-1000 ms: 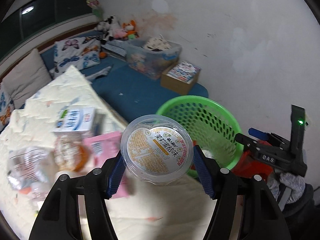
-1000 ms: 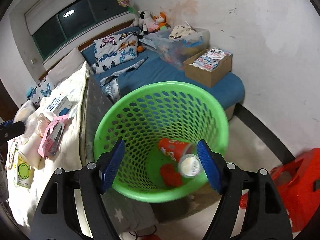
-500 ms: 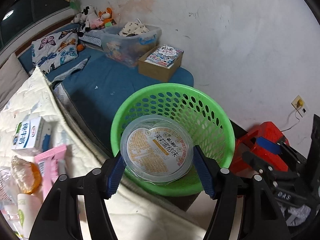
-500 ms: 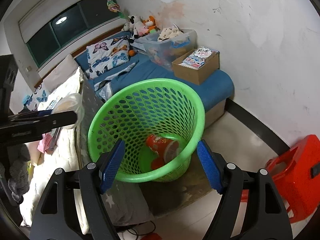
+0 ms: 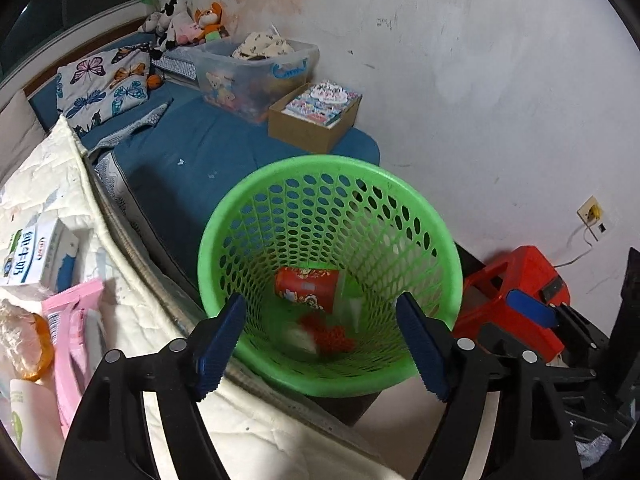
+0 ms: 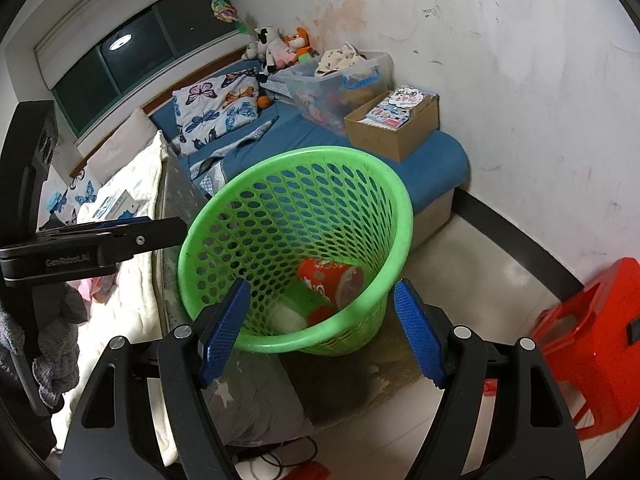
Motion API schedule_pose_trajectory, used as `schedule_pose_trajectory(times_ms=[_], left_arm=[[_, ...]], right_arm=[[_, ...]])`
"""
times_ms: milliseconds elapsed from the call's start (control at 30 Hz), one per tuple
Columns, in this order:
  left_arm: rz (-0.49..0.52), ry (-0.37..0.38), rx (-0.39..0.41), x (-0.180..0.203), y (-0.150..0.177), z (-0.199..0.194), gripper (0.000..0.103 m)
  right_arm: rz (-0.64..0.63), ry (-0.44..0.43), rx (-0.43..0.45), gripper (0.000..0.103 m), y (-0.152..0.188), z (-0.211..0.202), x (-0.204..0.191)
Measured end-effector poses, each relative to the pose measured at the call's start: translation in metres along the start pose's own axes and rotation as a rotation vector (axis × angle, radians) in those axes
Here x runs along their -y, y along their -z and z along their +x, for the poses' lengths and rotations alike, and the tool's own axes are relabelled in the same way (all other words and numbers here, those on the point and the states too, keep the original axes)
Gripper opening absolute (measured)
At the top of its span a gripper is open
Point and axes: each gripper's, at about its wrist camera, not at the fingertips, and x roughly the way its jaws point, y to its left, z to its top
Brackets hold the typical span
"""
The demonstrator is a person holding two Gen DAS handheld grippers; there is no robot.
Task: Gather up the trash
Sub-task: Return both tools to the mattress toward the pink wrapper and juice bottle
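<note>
One "GenRobot.AI" marking on the left tool (image 6: pixel 120 240), jaws apart.

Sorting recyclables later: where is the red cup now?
In both views, the red cup lies on its side at the bottom of the green basket, beside the bed.

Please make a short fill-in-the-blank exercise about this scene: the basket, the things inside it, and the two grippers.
1. The plastic basket with many holes has the colour ____.
2. The red paper cup inside the basket is lying on its ____.
3. The left gripper is open and holds ____.
4. The stool on the floor beside the right gripper has the colour ____.

Missing words: green; side; nothing; red
</note>
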Motion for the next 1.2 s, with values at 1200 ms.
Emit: schedule_pose_trajectory(times_ms=[1200], left_arm=[[-0.422, -0.338, 0.258, -0.186, 0.185, -0.213, 0.076]], right_arm=[[-0.293, -0.253, -0.045, 0.076, 0.023, 0.001, -0.200]])
